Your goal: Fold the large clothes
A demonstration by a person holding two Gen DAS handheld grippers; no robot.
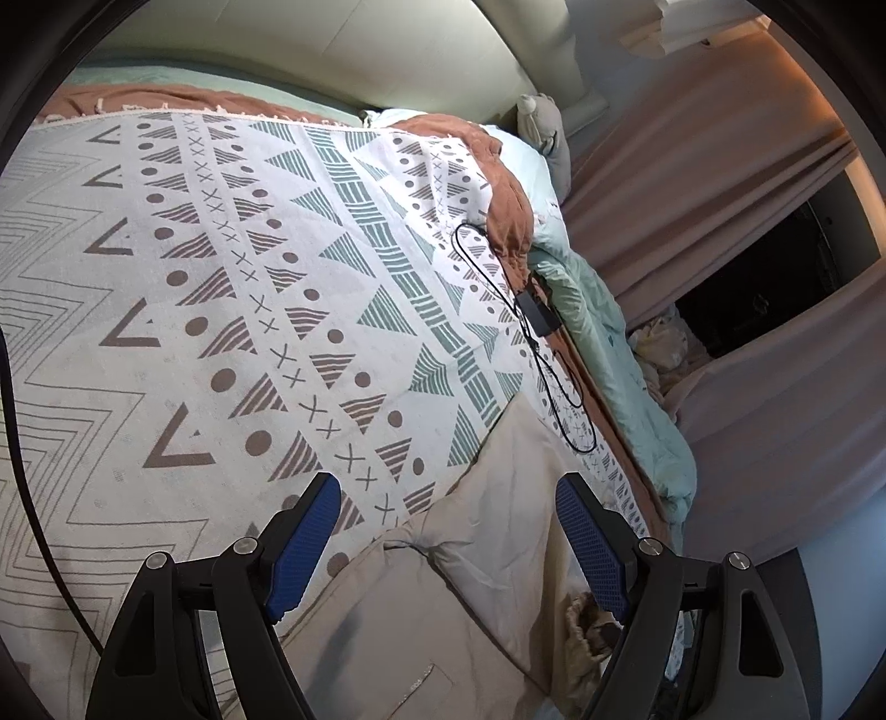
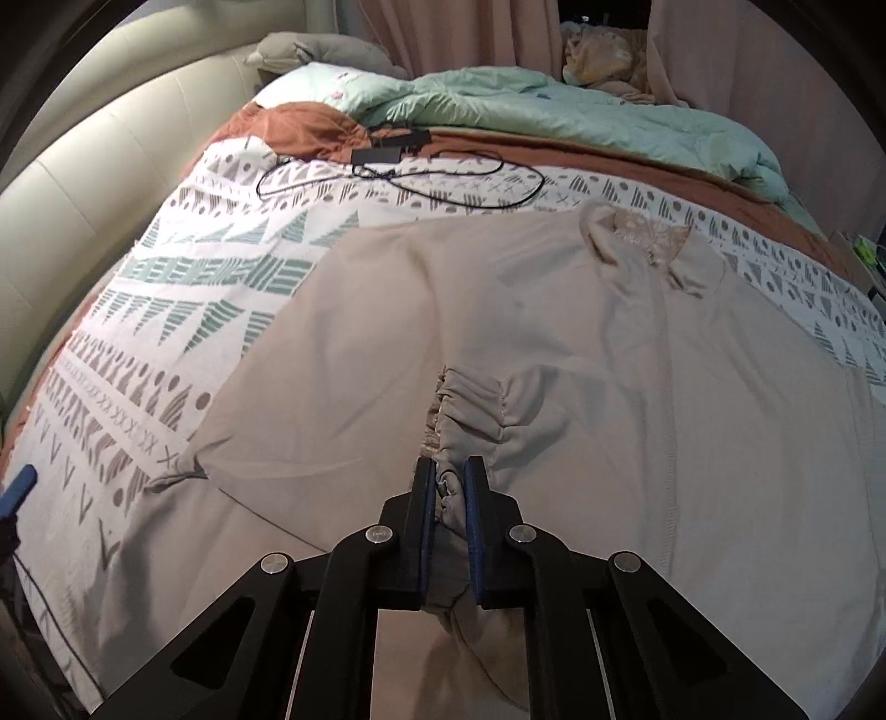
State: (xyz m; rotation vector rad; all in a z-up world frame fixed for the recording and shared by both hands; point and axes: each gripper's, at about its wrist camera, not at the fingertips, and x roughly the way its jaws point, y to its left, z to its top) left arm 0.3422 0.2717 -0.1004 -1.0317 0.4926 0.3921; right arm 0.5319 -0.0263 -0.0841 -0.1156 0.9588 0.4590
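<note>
Bed (image 2: pixel 72 194) under patterned blanket (image 2: pixel 221 266), beige jacket (image 2: pixel 554 360), black charger (image 2: pixel 387 152), green duvet (image 2: pixel 554 105)

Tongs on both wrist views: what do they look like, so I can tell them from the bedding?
Both pairs match: the left tongs and right tongs have black angular linkage arms with round silver pivot pins and triangular cut-outs. The fingers carry blue textured pads. No sleeve or hand shows.

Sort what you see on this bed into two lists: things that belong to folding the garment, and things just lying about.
Part of the job:
- beige jacket
- its elastic cuff, pinched in the right gripper
- left gripper, open over the jacket
- patterned blanket, the folding surface

Lying about:
- black charger and cable
- green duvet
- grey pillow
</note>
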